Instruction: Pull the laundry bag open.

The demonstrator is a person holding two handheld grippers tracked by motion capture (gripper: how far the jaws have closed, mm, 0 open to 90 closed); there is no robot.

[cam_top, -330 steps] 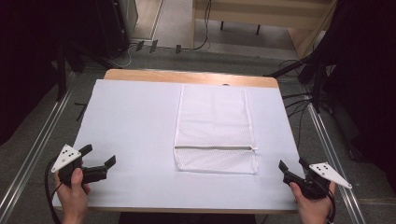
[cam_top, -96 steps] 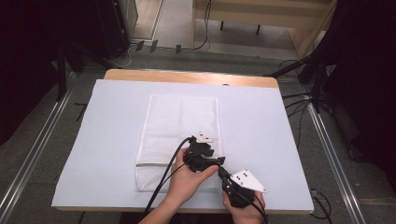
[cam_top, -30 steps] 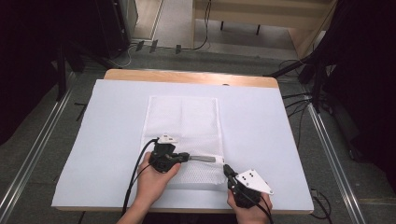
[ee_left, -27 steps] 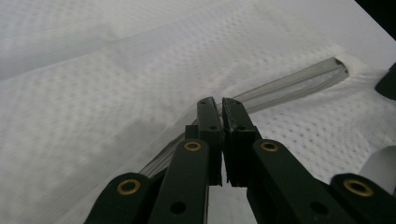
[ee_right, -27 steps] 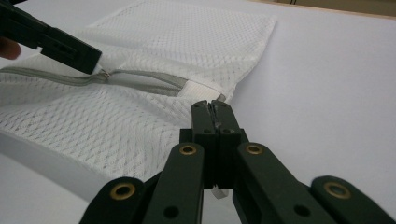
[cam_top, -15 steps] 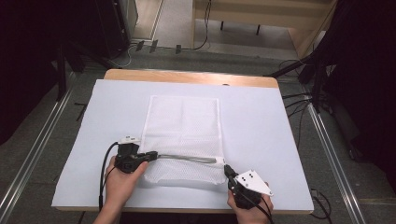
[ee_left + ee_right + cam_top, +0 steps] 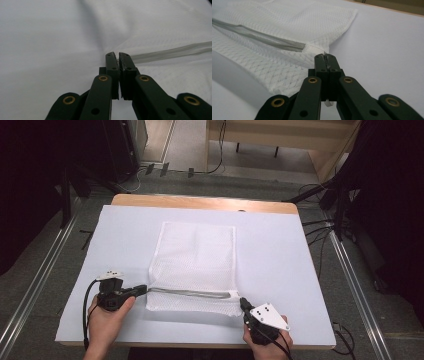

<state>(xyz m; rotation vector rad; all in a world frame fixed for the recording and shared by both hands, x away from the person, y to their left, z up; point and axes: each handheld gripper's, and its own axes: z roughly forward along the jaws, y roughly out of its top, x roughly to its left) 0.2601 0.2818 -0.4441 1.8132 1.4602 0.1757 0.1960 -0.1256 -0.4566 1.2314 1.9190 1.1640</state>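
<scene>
White mesh fabric bag with grey zipper [image 7: 196,265] lies flat on white table cover [image 7: 280,255], near front edge. Left gripper [image 7: 141,290] pinches zipper end at bag's left edge. Right gripper [image 7: 243,303] clamps bag's right front corner.

Both forearms low at the near edge, left hand-held gripper [image 7: 141,290] and right hand-held gripper [image 7: 243,302] clamped, jaws pointing inward.

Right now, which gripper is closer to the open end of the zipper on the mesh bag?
Left. The left gripper is shut at the zipper's open end on the mesh bag; the right gripper clamps the bag's edge past the closed end.
</scene>
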